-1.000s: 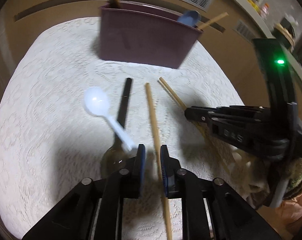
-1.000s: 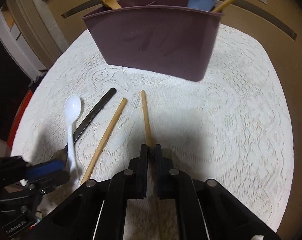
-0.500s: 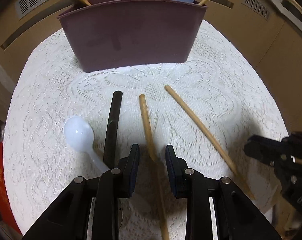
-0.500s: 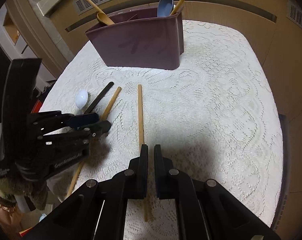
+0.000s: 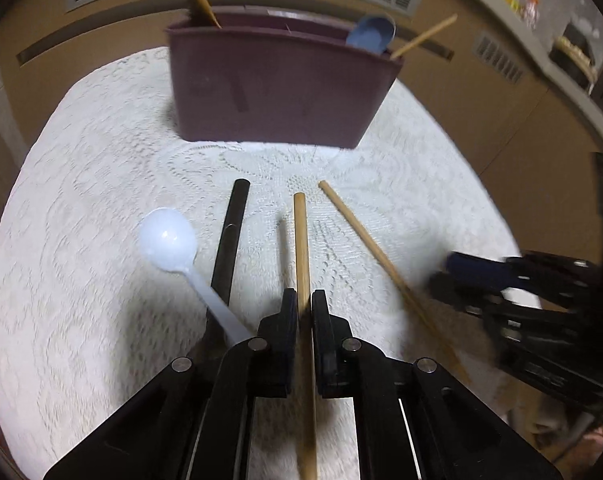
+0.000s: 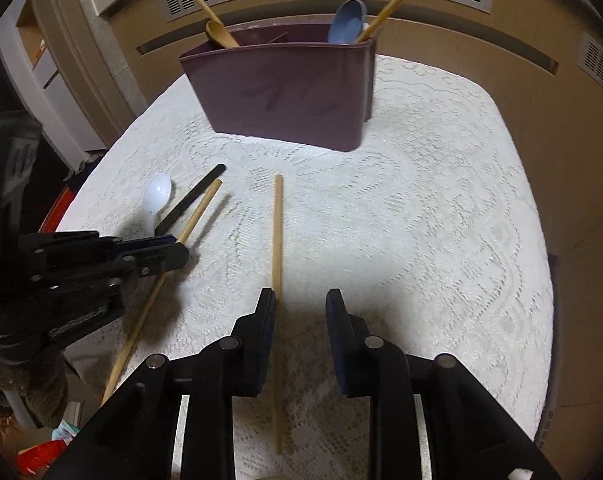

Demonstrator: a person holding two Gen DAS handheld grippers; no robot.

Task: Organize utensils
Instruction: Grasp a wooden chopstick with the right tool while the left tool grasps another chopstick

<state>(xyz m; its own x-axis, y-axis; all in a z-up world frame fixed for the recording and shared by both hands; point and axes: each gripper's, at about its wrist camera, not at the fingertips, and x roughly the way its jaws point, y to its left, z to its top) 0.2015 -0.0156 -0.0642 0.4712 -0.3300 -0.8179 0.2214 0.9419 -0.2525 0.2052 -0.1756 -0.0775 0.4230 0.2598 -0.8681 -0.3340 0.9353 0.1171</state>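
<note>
Wooden chopstick (image 5: 301, 240) clamped in left tool (image 5: 304, 300), raised off lace-covered bench (image 5: 81, 280). Right tool (image 6: 300, 300) open, empty, beside second chopstick (image 6: 277, 232). Risk: off-centre grip, pivoting before reaching holder (image 5: 277, 84).

The right gripper (image 6: 299, 308) is hovering with its jaws spread over a chopstick (image 6: 277, 248) lying on the lace-covered table (image 6: 441, 208). To its left, the left gripper (image 6: 173, 252) is pinching a second chopstick (image 6: 197, 216), beside a white spoon (image 6: 157, 192) and a black handle (image 6: 193, 198). The maroon caddy (image 6: 285, 92) is standing behind.
</note>
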